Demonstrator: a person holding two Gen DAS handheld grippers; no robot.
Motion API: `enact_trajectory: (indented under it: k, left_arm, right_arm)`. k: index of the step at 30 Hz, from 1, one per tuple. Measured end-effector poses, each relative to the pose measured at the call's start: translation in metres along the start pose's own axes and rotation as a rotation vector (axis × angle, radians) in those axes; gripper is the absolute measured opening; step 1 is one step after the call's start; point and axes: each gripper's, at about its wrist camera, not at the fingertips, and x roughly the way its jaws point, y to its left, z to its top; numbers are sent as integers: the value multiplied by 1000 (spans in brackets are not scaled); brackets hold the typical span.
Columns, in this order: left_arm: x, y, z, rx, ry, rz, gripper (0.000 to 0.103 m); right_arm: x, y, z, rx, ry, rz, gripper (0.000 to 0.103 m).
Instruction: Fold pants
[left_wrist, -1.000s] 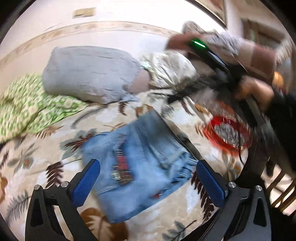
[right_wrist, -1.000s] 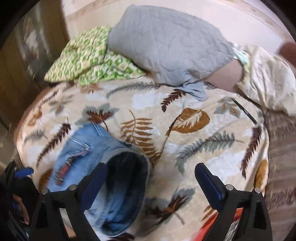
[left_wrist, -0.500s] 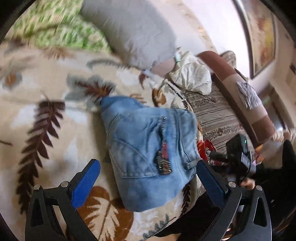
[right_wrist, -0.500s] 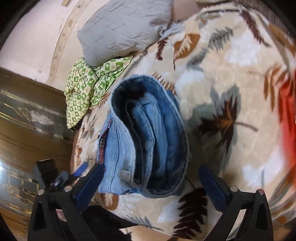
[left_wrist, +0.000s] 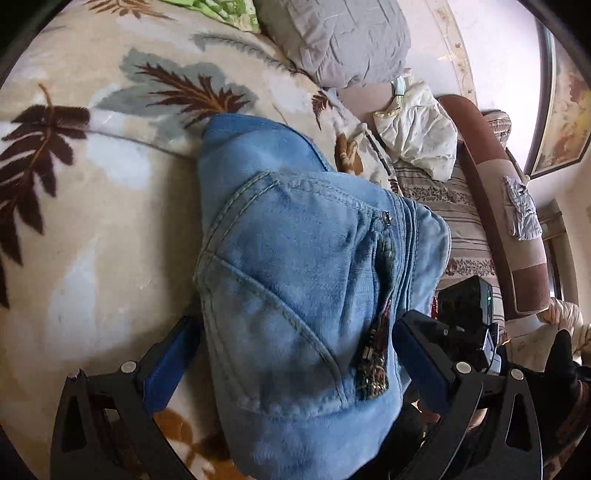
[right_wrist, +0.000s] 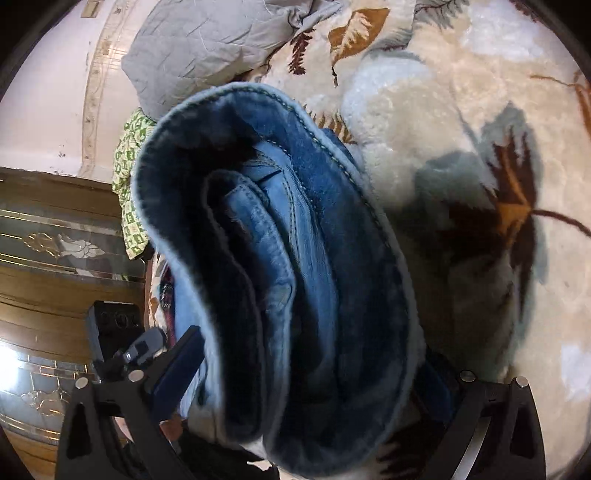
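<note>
Light blue jeans (left_wrist: 295, 258) lie folded into a thick bundle on a cream blanket with a leaf print (left_wrist: 92, 177). A pocket and a dark patch face up in the left wrist view. My left gripper (left_wrist: 297, 360) is open, with its blue fingers (left_wrist: 170, 365) on either side of the bundle's near end. In the right wrist view I look into the stacked layers of the jeans (right_wrist: 280, 258) from the opposite end. My right gripper (right_wrist: 310, 373) is open too and straddles that end. Neither gripper pinches the cloth.
A grey pillow (left_wrist: 340, 37) and green patterned cloth (right_wrist: 129, 184) lie at the far side of the blanket. A white garment (left_wrist: 417, 125) rests on a striped sofa (left_wrist: 458, 221) with a brown arm. Dark wooden furniture (right_wrist: 55, 258) stands beyond the left gripper.
Both grippers have moved in close from opposite ends, and the folded jeans now sit between each pair of fingers. The jeans fill far more of both views.
</note>
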Motion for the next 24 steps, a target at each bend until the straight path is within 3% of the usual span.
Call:
enact_trajectory:
  k: [4, 6, 8, 9, 10, 11, 13, 19, 24]
  left_arm:
    - [1, 2, 3, -25, -1, -27, 103]
    - [1, 1, 3, -25, 6, -39, 103]
    - [2, -2, 0, 2, 9, -12, 89]
    - [3, -5, -1, 18, 14, 21, 73]
    - [4, -8, -3, 44, 12, 57, 64]
    - [3, -10, -4, 59, 8, 60, 59]
    - [0, -15, -5, 83, 0, 76, 50]
    - [-11, -43, -8, 211, -49, 161, 40]
    - [-51, -71, 4, 301, -149, 156, 39]
  right_arm:
    - [4, 3, 3, 4, -20, 16, 103]
    - [6, 10, -1, -40, -23, 2, 97]
    - [9, 20, -6, -98, -29, -45, 84]
    - [8, 22, -8, -111, -35, -55, 80]
    - [8, 23, -9, -117, -39, -53, 69]
    - [6, 25, -11, -119, -47, -42, 56]
    - [3, 30, -14, -142, -63, -45, 48]
    - [0, 51, -27, -231, -127, -96, 39]
    - [-22, 89, -27, -334, -219, -74, 37]
